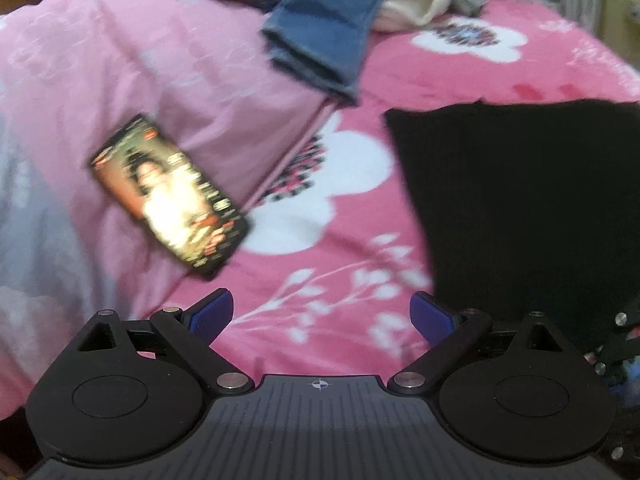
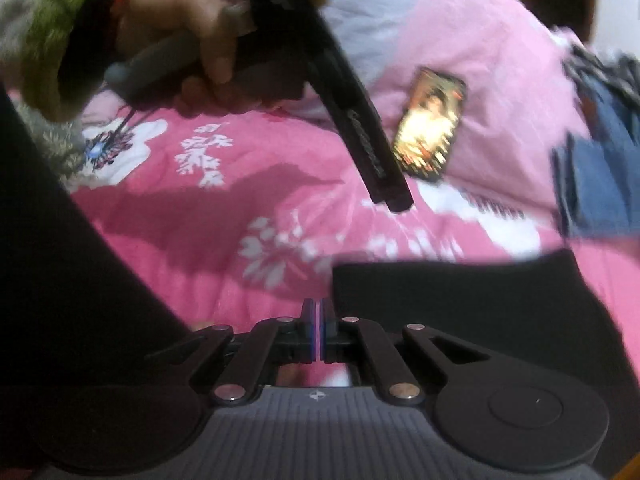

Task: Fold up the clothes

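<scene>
A black garment (image 1: 520, 200) lies flat on the pink floral sheet (image 1: 320, 248), to the right of my left gripper (image 1: 322, 314). That gripper hangs over the sheet, open wide, with nothing between its blue pads (image 1: 212, 314). In the right wrist view the same black garment (image 2: 460, 304) lies just right of my right gripper (image 2: 318, 312), which is shut; only a thin pink line shows between its pads. A hand (image 2: 172, 32) in a green sleeve holds the left gripper (image 2: 392, 200) above the sheet (image 2: 200, 216).
Folded blue jeans (image 1: 324, 28) and a cream garment (image 1: 412, 0) lie at the far side. A lit phone (image 1: 168, 196) rests on the pale pink quilt (image 1: 120, 60). Dark cloth (image 2: 60, 240) fills the left edge of the right wrist view.
</scene>
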The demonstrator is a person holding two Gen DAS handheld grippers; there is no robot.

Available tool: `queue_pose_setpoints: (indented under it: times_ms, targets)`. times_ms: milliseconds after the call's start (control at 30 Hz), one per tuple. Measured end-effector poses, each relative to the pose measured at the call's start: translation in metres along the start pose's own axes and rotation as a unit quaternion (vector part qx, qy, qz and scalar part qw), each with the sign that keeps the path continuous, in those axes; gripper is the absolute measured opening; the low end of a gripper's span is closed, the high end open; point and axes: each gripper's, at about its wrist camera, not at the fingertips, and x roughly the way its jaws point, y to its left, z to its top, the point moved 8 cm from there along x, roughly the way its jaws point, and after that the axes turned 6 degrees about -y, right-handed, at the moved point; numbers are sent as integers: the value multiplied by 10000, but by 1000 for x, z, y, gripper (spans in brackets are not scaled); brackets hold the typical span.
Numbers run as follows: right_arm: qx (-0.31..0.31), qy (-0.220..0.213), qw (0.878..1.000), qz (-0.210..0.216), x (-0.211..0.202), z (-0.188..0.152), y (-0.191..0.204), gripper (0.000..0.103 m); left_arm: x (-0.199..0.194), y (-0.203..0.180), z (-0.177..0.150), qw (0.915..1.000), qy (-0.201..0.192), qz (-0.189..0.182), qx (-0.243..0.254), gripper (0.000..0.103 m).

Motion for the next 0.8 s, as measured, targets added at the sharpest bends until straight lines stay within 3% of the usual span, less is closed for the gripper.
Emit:
queue_pose_setpoints:
  times_ms: [167,267,433,667,800]
  targets:
    - [1250,117,9914,-377,-40,-26,-37,2,16,-35,2,9996,114,-237,41,97]
    - [2477,-74,9667,-644,-75,-46,-75,2,27,-47,0,9994,275,-194,68,97]
    - [3877,-443,9083,-1505,-143,-101,-121,2,36,-60,-2,9991,363,-133,178,97]
    - [5223,-886,7961,-2924,-236,-198,-152,2,38,-65,-4,9986,480,116,208,98]
    - [5595,-937,7410,-3592,-278,-247,-152,1,39,-66,-5,9982,540,194,199,98]
